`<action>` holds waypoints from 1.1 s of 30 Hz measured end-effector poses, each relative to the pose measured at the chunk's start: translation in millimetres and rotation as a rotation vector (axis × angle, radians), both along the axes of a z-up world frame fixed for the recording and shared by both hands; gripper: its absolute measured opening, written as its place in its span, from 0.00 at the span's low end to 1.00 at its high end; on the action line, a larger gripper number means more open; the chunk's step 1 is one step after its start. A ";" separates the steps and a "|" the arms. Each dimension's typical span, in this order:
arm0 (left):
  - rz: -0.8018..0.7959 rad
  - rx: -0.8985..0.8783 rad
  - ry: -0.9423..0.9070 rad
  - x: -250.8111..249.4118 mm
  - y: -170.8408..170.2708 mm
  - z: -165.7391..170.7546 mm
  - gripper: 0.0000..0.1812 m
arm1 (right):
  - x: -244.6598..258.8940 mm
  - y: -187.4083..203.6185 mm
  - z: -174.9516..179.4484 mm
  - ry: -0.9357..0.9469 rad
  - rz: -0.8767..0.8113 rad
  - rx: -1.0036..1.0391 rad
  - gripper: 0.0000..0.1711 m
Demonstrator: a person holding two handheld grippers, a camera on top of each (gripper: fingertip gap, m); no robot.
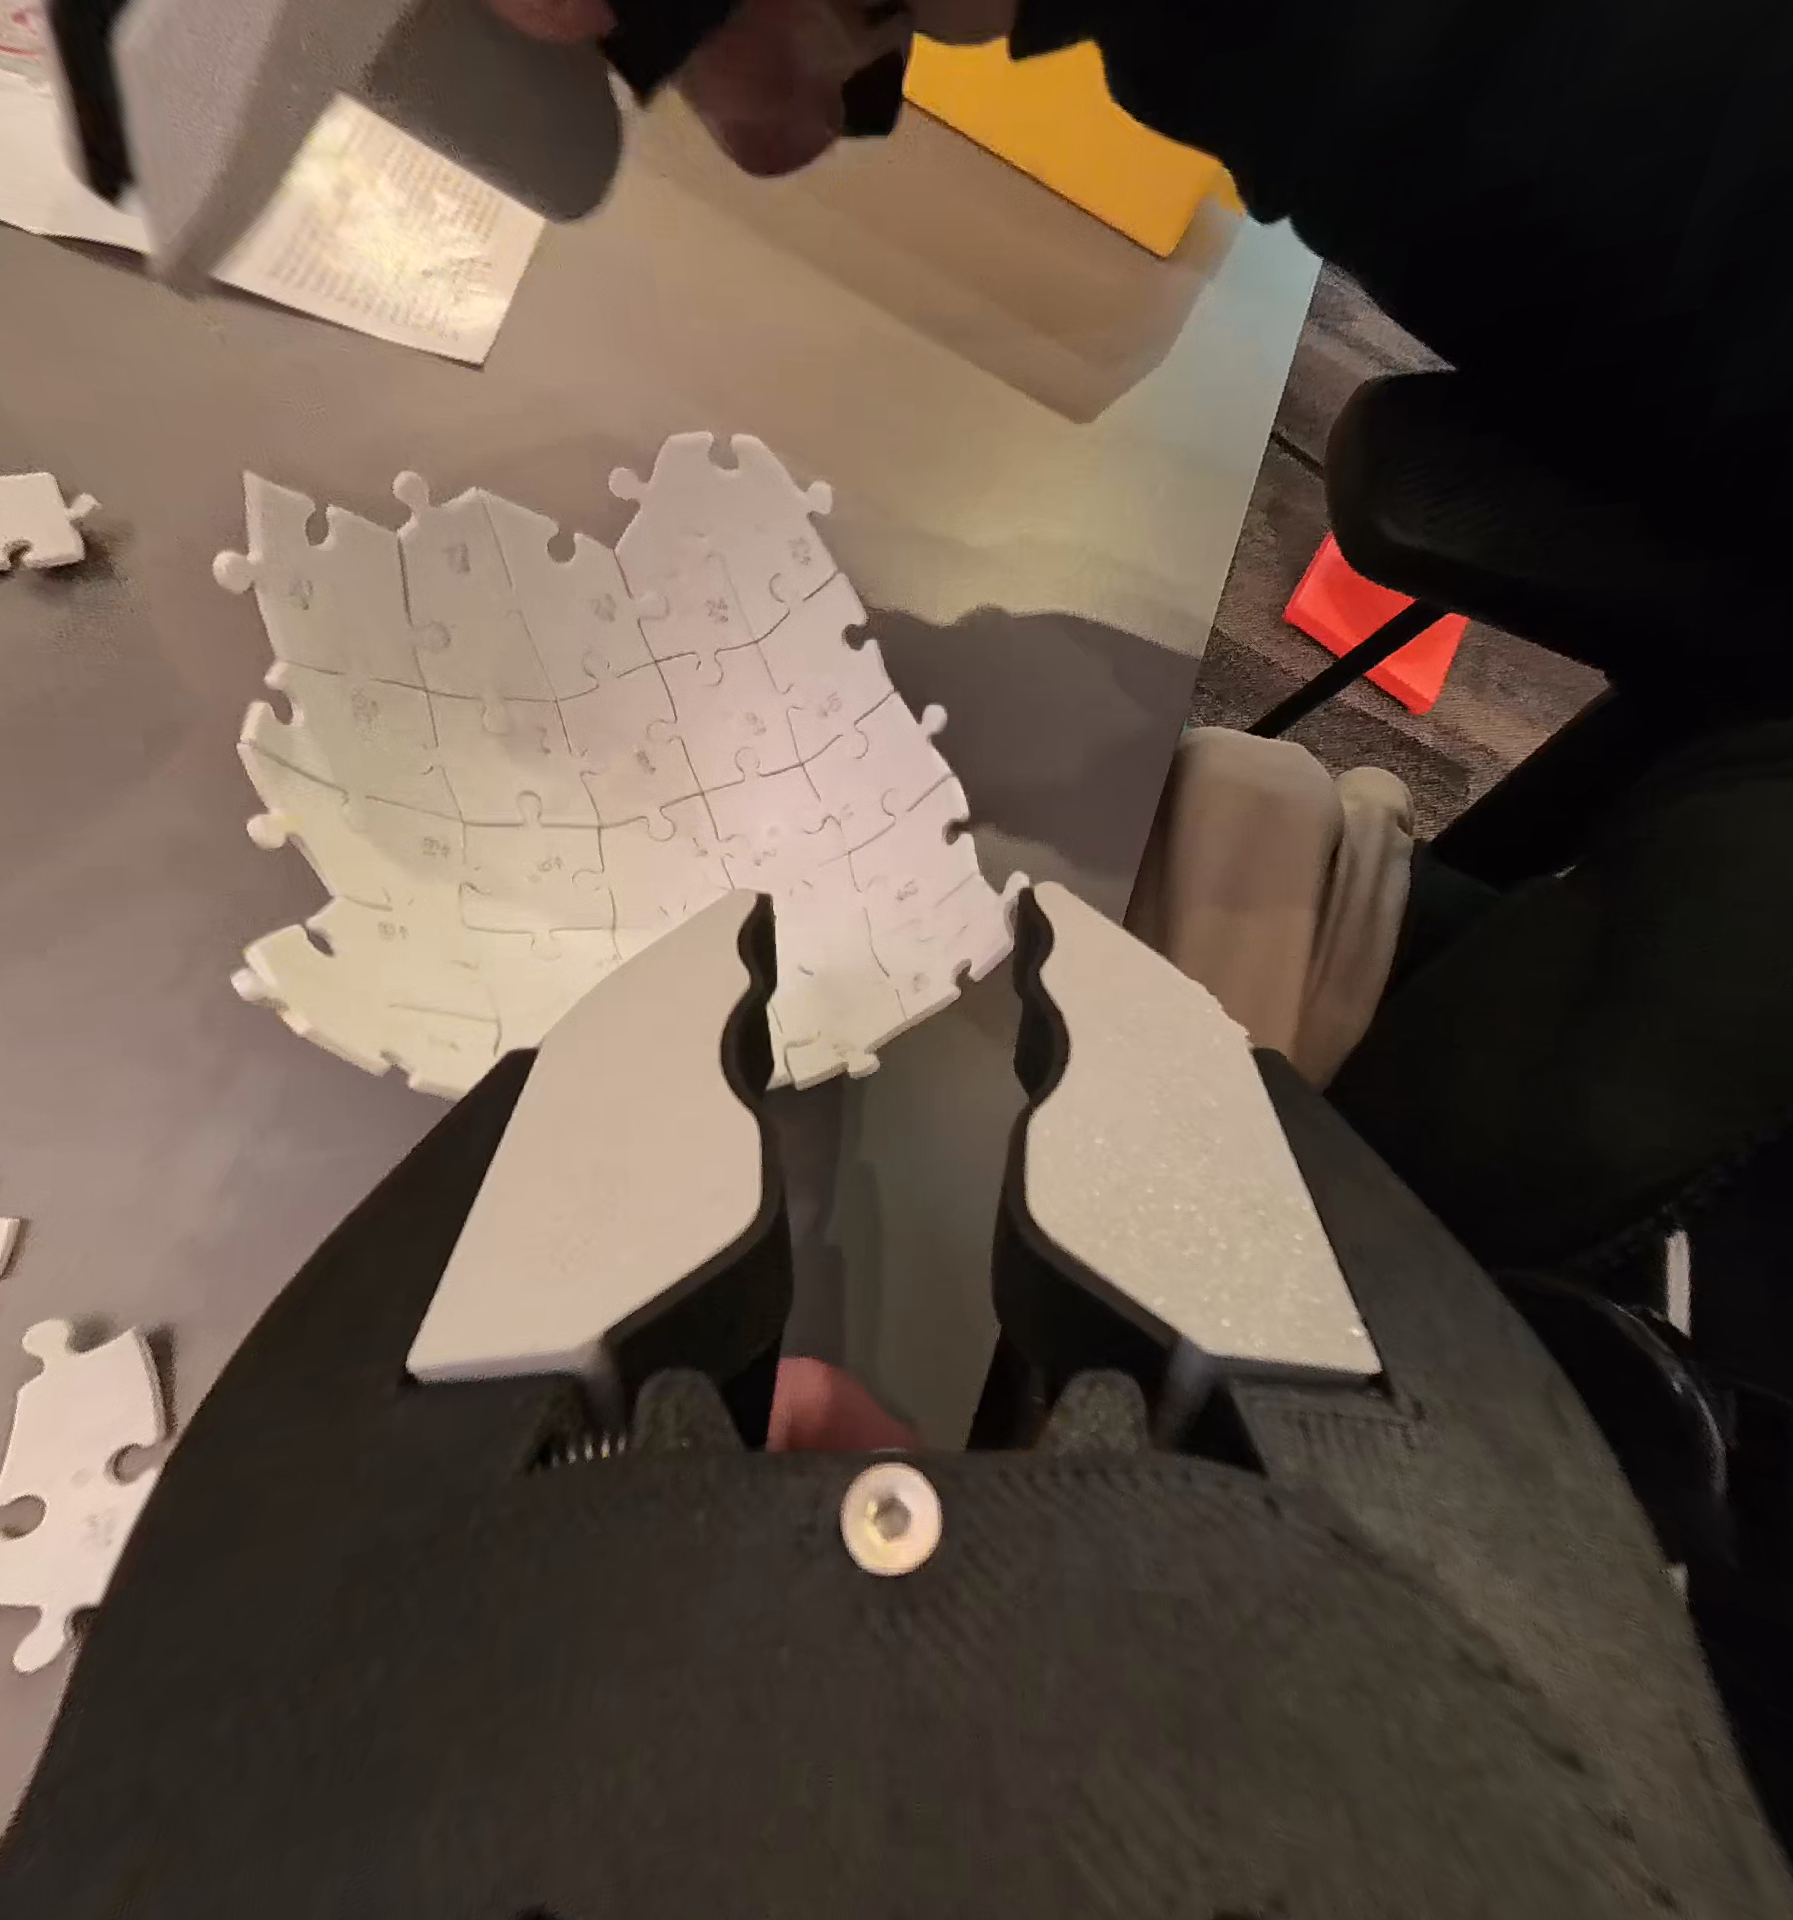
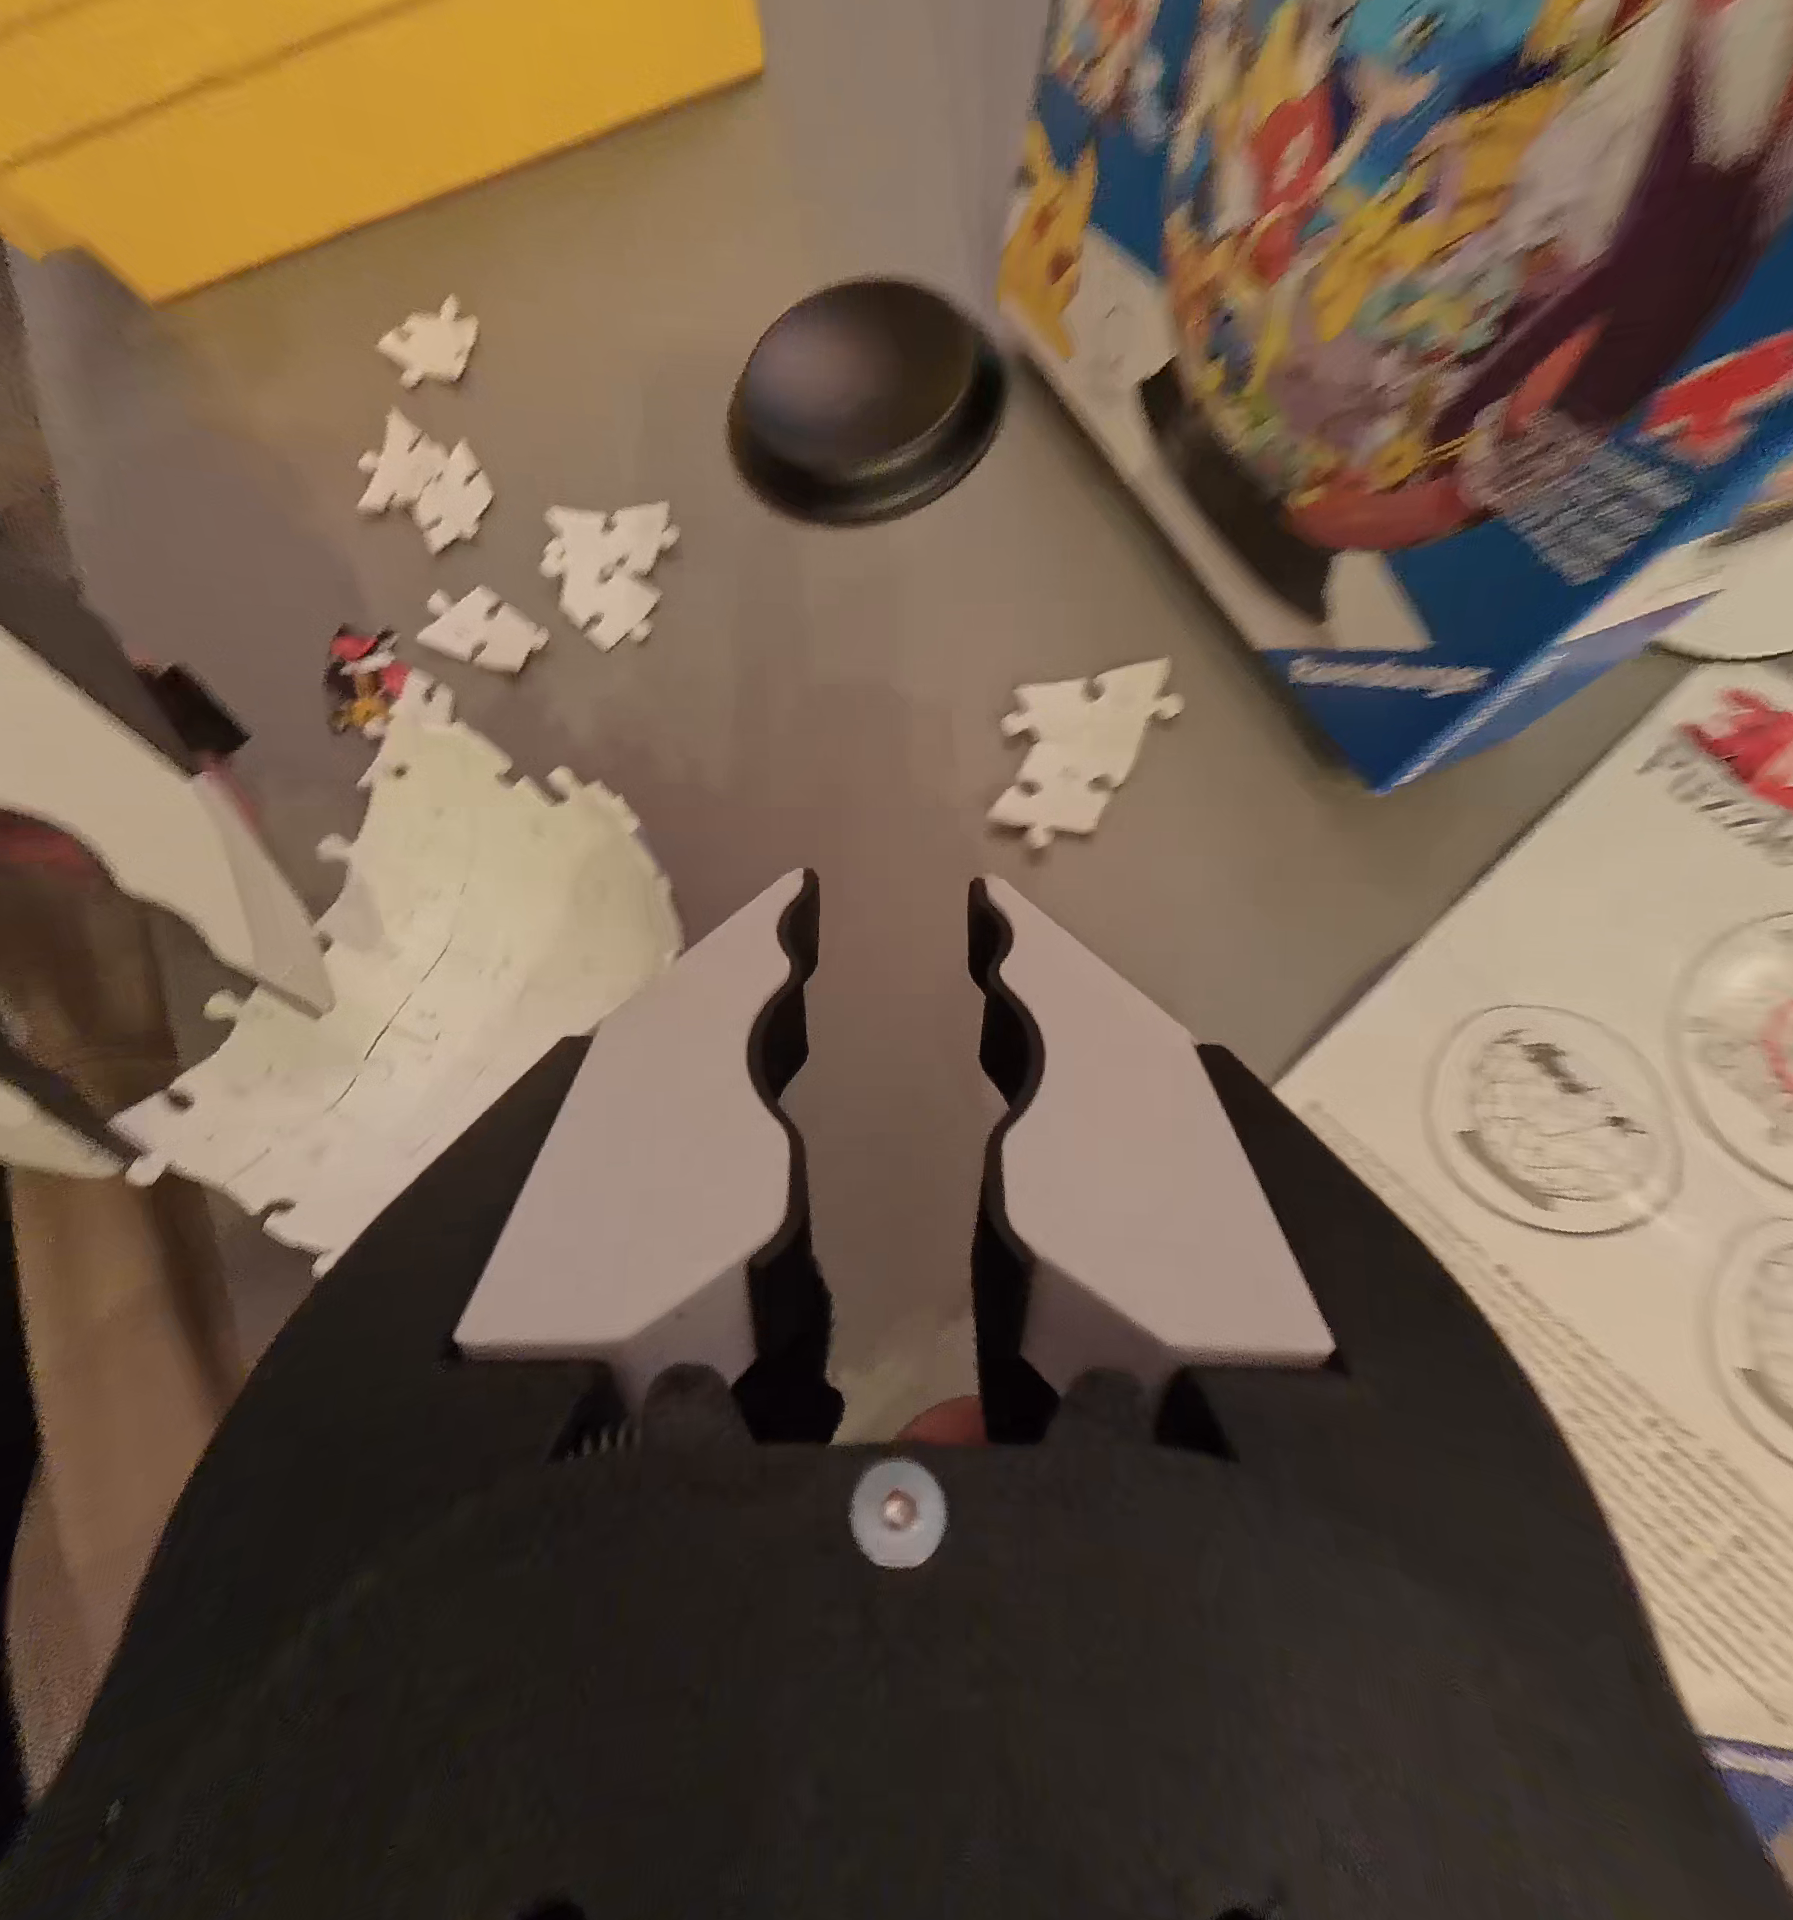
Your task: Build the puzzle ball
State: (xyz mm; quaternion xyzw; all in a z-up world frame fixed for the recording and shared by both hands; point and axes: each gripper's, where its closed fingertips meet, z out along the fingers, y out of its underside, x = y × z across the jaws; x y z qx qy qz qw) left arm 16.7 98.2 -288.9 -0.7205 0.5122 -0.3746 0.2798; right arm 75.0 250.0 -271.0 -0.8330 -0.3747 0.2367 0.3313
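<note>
The partly built puzzle ball [image 1: 580,748] is a white curved shell of joined pieces lying open side up on the grey table. It also shows in the right wrist view [image 2: 476,935]. My left gripper [image 1: 892,904] is open, and the shell's near right rim lies between its fingers without being clamped. In the right wrist view the left gripper [image 2: 144,831] sits at the shell's rim. My right gripper [image 2: 892,894] is open and empty above bare table, right of the shell. It shows blurred at the top left of the left wrist view [image 1: 352,104].
Loose white pieces lie about [image 2: 1079,748] [image 2: 611,571] [image 1: 71,1475] [image 1: 9,520]. A black round stand [image 2: 866,400], the colourful puzzle box [image 2: 1443,364] and an instruction sheet [image 2: 1598,1091] are on the right. A yellow-topped box [image 1: 975,260] stands behind. The table edge [image 1: 1235,623] is close.
</note>
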 end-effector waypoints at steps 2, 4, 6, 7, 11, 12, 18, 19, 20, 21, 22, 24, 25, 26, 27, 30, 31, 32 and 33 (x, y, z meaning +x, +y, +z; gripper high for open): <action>-0.005 -0.001 0.001 1.9 -1.6 -1.4 0.24 | 8.3 18.8 0.2 -0.056 -0.050 0.052 0.17; -0.005 0.012 0.004 3.6 -2.6 -2.1 0.24 | 10.5 31.5 -7.9 -0.136 -0.046 0.088 0.17; -0.011 0.021 0.002 5.7 -4.1 -1.2 0.24 | 7.4 40.1 -21.8 -0.225 -0.016 0.106 0.17; -0.013 0.022 -0.002 6.8 -5.1 -0.5 0.24 | 3.8 44.4 -28.0 -0.264 0.006 0.126 0.17; -0.020 0.019 -0.006 10.8 -9.8 -1.1 0.24 | -16.9 52.6 -38.6 -0.312 0.085 0.168 0.13; -0.019 0.024 -0.007 11.5 -10.1 -1.2 0.24 | -18.7 54.1 -41.9 -0.326 0.095 0.166 0.12; -0.014 0.032 -0.017 10.9 -8.0 1.2 0.24 | -5.6 49.2 -60.9 -0.423 0.105 0.114 0.05; -0.008 0.033 -0.023 10.8 -6.1 2.7 0.24 | -3.5 46.8 -61.2 -0.422 0.098 0.101 0.04; -0.004 0.030 -0.026 10.5 -4.8 3.3 0.24 | -1.5 43.6 -61.5 -0.425 0.095 0.090 0.03; -0.003 0.028 -0.027 10.2 -4.2 3.1 0.24 | -0.1 39.8 -61.9 -0.429 0.092 0.082 0.01; -0.002 0.028 -0.025 10.0 -3.6 2.4 0.24 | 0.4 35.7 -62.1 -0.425 0.084 0.067 0.00; -0.002 0.033 -0.018 10.0 -3.6 1.0 0.24 | 0.5 25.5 -62.4 -0.402 0.057 0.002 0.00; -0.006 0.034 -0.018 10.3 -4.4 0.9 0.24 | 1.8 19.6 -62.5 -0.405 0.050 -0.033 0.00; -0.009 0.036 -0.018 10.6 -5.4 1.0 0.24 | 4.0 13.6 -62.5 -0.417 0.051 -0.053 0.00; -0.012 0.039 -0.017 10.7 -6.1 1.0 0.24 | 6.7 7.5 -62.6 -0.433 0.058 -0.062 0.00; -0.014 0.047 -0.017 10.8 -6.7 1.5 0.24 | 17.3 -15.8 -63.6 -0.474 0.091 -0.096 0.02; -0.015 0.048 -0.019 10.8 -6.7 2.0 0.24 | 24.8 -22.5 -63.9 -0.491 0.084 -0.115 0.02; -0.015 0.050 -0.019 10.5 -6.5 2.2 0.24 | 33.3 -28.9 -63.6 -0.508 0.082 -0.130 0.02; -0.014 0.055 -0.020 10.5 -5.7 2.6 0.24 | 40.9 -32.4 -62.4 -0.518 0.078 -0.130 0.03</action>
